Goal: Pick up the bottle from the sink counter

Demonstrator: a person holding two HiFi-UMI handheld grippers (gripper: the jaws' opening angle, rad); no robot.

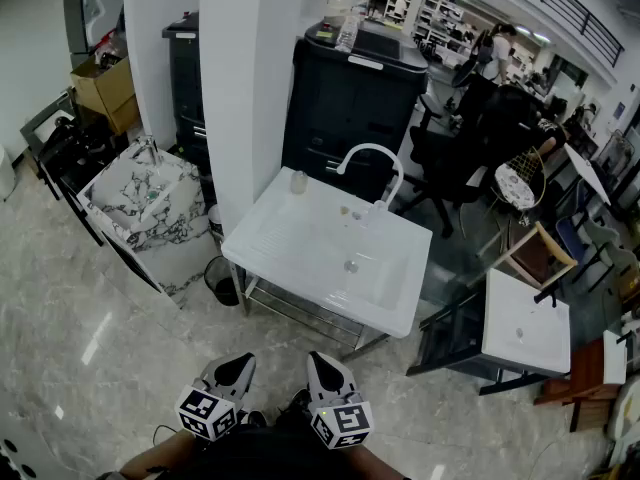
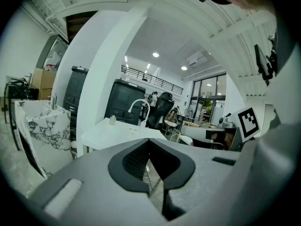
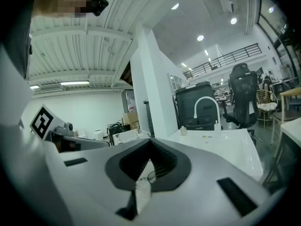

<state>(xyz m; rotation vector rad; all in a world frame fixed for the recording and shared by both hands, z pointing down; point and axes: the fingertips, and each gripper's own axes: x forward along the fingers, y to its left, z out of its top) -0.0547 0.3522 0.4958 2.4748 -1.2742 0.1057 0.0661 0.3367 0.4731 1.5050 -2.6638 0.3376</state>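
Well short of the sink counter (image 1: 285, 236), left gripper (image 1: 239, 364) and right gripper (image 1: 319, 362) held side by side, jaws closed, empty

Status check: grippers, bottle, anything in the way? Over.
Left hand-held gripper and right hand-held gripper shut, empty, short of the sink counter. Bottle upright at its far left corner, untouched. Faucet stands apart; nothing blocking.

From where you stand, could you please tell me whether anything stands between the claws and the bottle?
Nothing visible does. Only floor lies between the left claw, the right claw and the sink counter; the bottle stands at its far left corner.
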